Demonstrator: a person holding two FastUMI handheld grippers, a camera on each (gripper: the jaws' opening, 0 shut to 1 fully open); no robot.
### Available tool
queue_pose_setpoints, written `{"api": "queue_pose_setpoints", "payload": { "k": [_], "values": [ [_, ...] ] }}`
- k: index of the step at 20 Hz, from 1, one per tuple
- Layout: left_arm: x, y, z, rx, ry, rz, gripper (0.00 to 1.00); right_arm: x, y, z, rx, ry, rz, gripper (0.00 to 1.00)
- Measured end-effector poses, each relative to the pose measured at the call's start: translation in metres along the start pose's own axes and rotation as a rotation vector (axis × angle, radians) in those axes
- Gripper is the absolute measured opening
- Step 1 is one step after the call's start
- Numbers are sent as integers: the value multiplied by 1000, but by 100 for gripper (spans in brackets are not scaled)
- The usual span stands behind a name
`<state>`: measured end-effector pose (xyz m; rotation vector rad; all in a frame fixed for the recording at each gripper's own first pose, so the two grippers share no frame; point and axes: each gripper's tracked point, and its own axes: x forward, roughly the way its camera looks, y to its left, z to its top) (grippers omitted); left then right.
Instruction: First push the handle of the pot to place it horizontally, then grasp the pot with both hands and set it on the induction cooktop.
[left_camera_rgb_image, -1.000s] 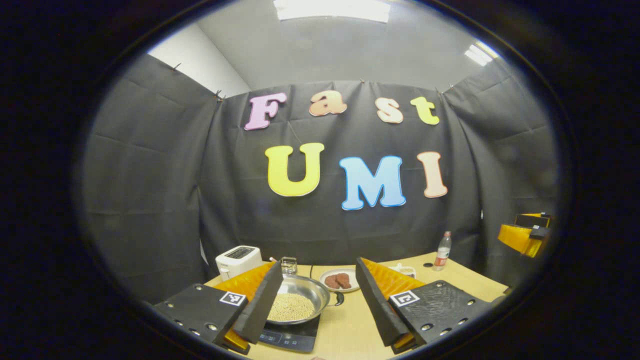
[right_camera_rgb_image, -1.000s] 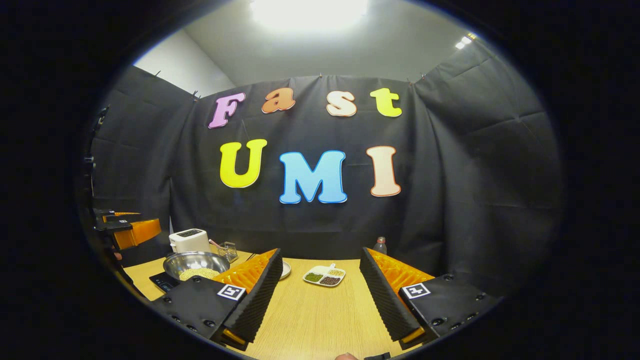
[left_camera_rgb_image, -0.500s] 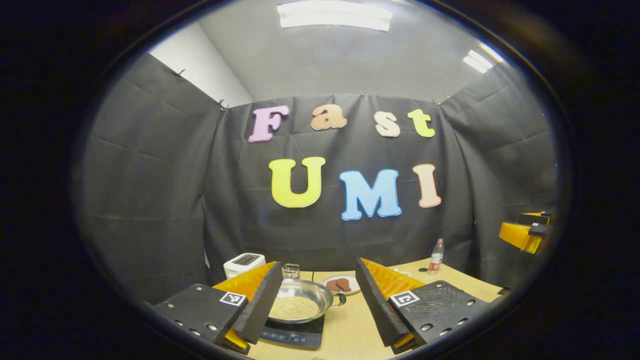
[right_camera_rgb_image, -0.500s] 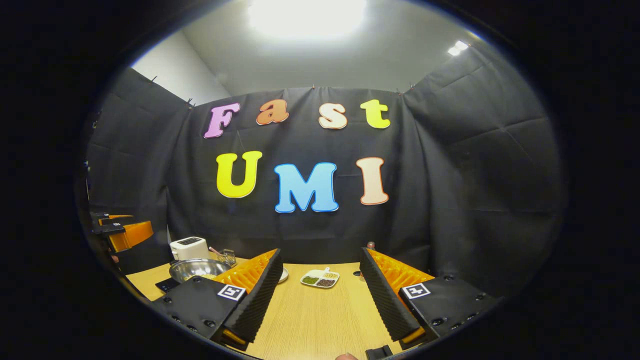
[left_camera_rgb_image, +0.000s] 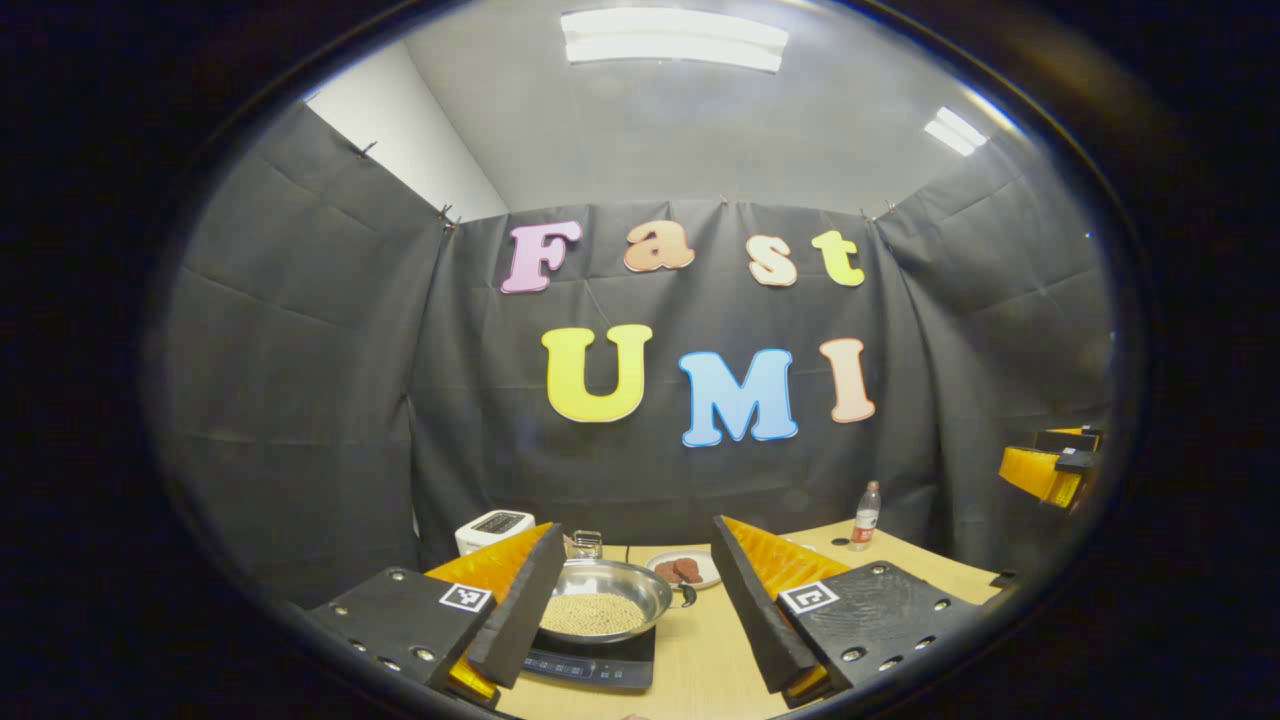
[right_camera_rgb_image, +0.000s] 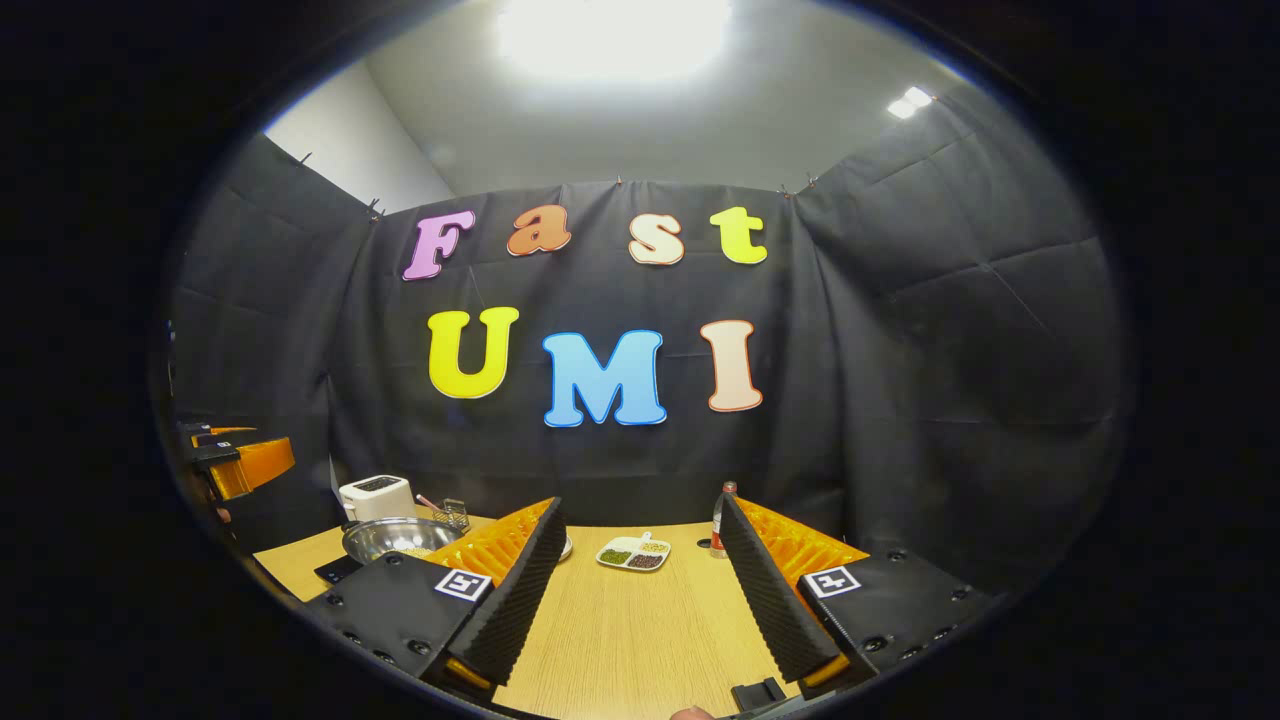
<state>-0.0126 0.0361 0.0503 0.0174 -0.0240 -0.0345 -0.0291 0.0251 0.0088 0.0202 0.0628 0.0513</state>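
The pot (left_camera_rgb_image: 603, 600) sits on the induction cooktop (left_camera_rgb_image: 592, 665) at the near left of the worktop (left_camera_rgb_image: 690, 660), filled with pale round grains. A short dark handle (left_camera_rgb_image: 683, 596) sticks out from its right rim, lying roughly level. In the left gripper view the left tongs (left_camera_rgb_image: 632, 655) hang above the near edge of the worktop, spread wide and holding nothing; the pot shows in the gap between the two fingers, its left rim hidden behind the left finger (left_camera_rgb_image: 520, 610).

Behind the pot stand a white toaster (left_camera_rgb_image: 492, 527) and a small wire basket (left_camera_rgb_image: 586, 543). Just to the right of the pot lies a plate with brown pieces (left_camera_rgb_image: 683, 568). Farther right, near the far edge, stands a plastic bottle (left_camera_rgb_image: 865, 516).

In the right gripper view the right tongs (right_camera_rgb_image: 640, 645) are also spread wide and empty, over bare wood at the middle of the worktop. A divided dish of green and dark grains (right_camera_rgb_image: 633, 553) lies beyond them, with the bottle just to its right. The pot shows at the left in this view, well apart from these tongs. The other tongs appear at the left edge there, raised above the worktop.
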Motion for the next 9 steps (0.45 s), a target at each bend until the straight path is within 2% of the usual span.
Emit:
{"api": "queue_pose_setpoints", "payload": {
  "k": [3, 4, 5, 8, 9],
  "values": [
    [0, 1, 1, -2, -4, 0, 86, -1, 3, 2, -13, -4, 5, 98],
    [0, 1, 0, -5, -3, 0, 89, -1, 4, 1, -18, 1, 6, 98],
    [-1, 2, -1, -10, -3, 2, 86, -1, 5, 0, -21, 5, 8, 98],
    [-1, 2, 1, -14, -5, 2, 88, -2, 9, -1, -25, 10, 15, 98],
    [-1, 4, 0, -12, -4, 5, 86, -1, 9, -1, -28, 10, 13, 98]
  ]
}}
